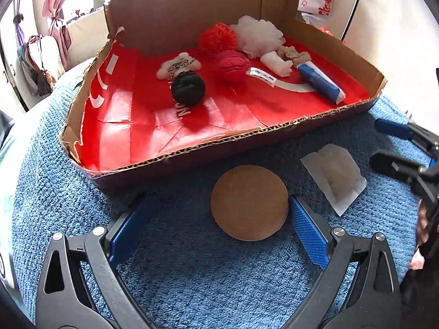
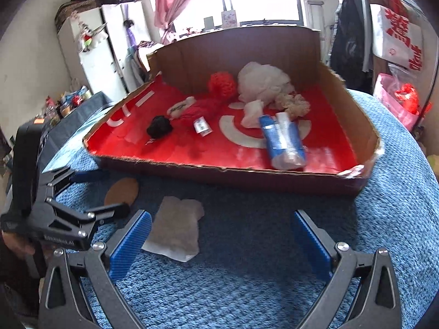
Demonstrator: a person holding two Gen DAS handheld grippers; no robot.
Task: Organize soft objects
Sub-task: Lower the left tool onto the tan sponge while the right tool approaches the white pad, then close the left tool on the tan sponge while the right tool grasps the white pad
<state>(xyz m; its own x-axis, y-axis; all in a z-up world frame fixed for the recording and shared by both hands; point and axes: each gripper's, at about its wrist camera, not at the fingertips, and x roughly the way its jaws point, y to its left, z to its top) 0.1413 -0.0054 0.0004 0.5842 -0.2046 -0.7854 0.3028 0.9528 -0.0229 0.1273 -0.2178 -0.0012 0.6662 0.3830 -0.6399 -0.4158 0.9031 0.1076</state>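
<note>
The left gripper [image 1: 216,224] is spread wide around the brown pad [image 1: 249,202] on the blue towel [image 1: 192,274], gripping nothing. The right gripper [image 2: 219,235] gapes empty too, the white packet [image 2: 175,226] just beside its left finger, in front of the box [image 2: 225,175].

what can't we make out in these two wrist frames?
- Left wrist view: right gripper is cut off by the frame edge; its jaw state can't be read here.
- Right wrist view: brown disc is partly hidden behind the left gripper.
- Both views: the label text in the box is too small to read.
- Right wrist view: white packet is blurred, contents unclear.
</note>
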